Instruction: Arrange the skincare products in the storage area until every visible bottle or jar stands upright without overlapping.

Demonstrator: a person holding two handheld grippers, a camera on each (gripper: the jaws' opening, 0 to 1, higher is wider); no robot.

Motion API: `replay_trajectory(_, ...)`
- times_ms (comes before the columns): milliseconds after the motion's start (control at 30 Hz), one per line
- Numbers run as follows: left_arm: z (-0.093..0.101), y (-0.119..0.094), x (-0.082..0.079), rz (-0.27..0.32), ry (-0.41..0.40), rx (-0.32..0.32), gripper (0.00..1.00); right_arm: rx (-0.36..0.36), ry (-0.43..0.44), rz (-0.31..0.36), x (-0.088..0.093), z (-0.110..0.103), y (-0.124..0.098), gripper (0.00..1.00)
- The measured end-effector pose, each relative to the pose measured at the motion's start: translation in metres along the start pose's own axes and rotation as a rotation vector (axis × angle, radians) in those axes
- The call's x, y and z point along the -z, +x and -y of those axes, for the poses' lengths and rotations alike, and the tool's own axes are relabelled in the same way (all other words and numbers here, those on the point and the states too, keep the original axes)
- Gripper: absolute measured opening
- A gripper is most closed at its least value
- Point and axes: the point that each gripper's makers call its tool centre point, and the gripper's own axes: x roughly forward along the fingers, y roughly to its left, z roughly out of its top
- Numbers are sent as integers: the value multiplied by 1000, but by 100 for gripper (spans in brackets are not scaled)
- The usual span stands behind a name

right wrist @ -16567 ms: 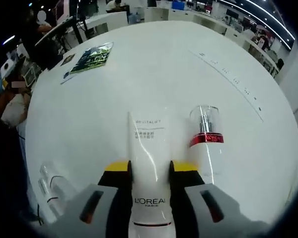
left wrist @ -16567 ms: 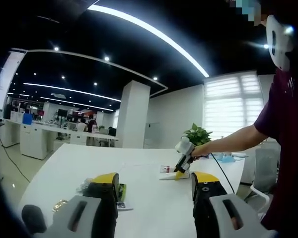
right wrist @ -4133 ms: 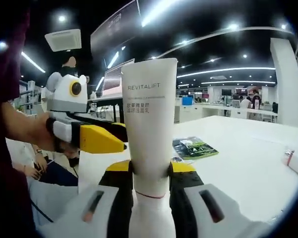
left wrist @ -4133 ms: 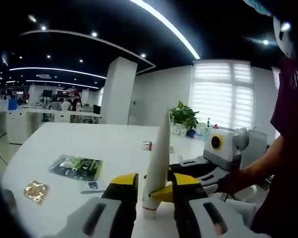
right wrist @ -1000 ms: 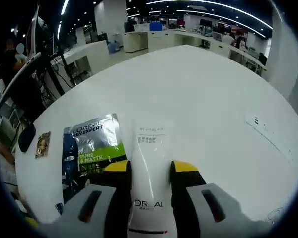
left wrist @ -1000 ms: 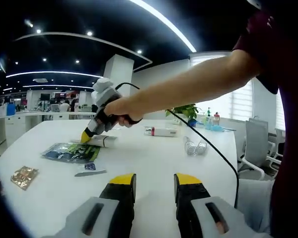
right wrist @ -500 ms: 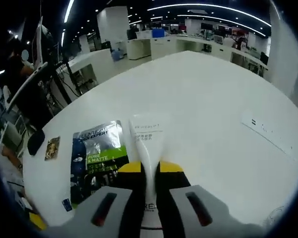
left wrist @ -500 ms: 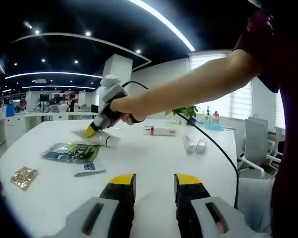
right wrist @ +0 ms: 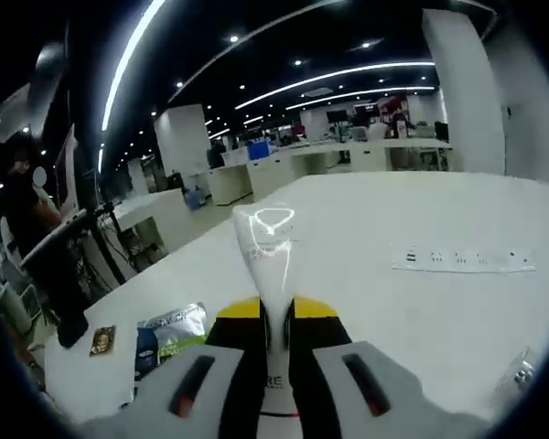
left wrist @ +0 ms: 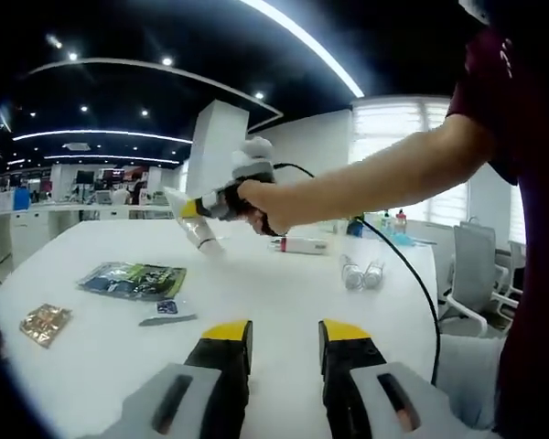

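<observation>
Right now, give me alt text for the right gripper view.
The right gripper is shut on a white L'Oreal tube, lifted above a white table. A green-and-silver sachet lies at lower left.

the glossy white plastic tube carries faint grey print, pinched between yellow-tipped grey jaws of the right gripper. at nine o'clock lies a silver, blue and green foil sachet; a crinkled gold foil packet sits at eight o'clock on the plain white table. the left gripper shows yellow tips over black and grey.
</observation>
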Motion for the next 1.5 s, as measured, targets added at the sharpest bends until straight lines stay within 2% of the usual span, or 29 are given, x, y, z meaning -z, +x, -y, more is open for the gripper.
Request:
replay_trajectory(67, -17, 4, -20, 76, -86, -72, 30, -13, 8, 26, -2, -4, -5, 5)
replay_trajectory(100, -24, 7, -24, 78, -108, -104, 29, -24, 14, 41, -4, -7, -7, 5)
replay_trajectory(200, -44, 29, -43, 72, -36, -172, 29, -22, 22, 70, -7, -12, -16, 5)
replay_trajectory(300, -60, 61, -63, 73, -53, -193, 29, -28, 16, 91, -10, -19, -21, 5)
replay_trajectory(400, -70, 92, -75, 78, -63, -195, 30, -29, 3, 102, -12, -23, -26, 5)
replay_trajectory(433, -74, 106, -76, 64, -61, -194, 31, -21, 6, 100, -11, -22, -27, 5)
replay_trajectory(667, -81, 155, -65, -26, -73, -192, 36, -27, 10, 136, -21, -26, -39, 5)
replay_trajectory(767, -81, 168, -66, -22, -99, -181, 37, -33, -18, 155, -27, -29, -44, 6)
replay_trajectory(867, -78, 178, -65, -38, -101, -164, 36, -38, -26, 161, -29, -30, -48, 6)
replay_trajectory(1000, -82, 186, -66, -44, -88, -153, 29, -37, -29, 185, -32, -28, -57, 6)
replay_trajectory(1033, -80, 188, -65, -53, -77, -142, 23, -36, -30, 187, -31, -26, -58, 6)
replay_trajectory(1233, -91, 202, -57, -109, -52, -156, 23, -28, -56, 162, -20, -21, -63, 5)
replay_trajectory(1500, -104, 212, -49, -190, 46, -185, 24, -5, -122, 108, -2, -16, -70, 4)
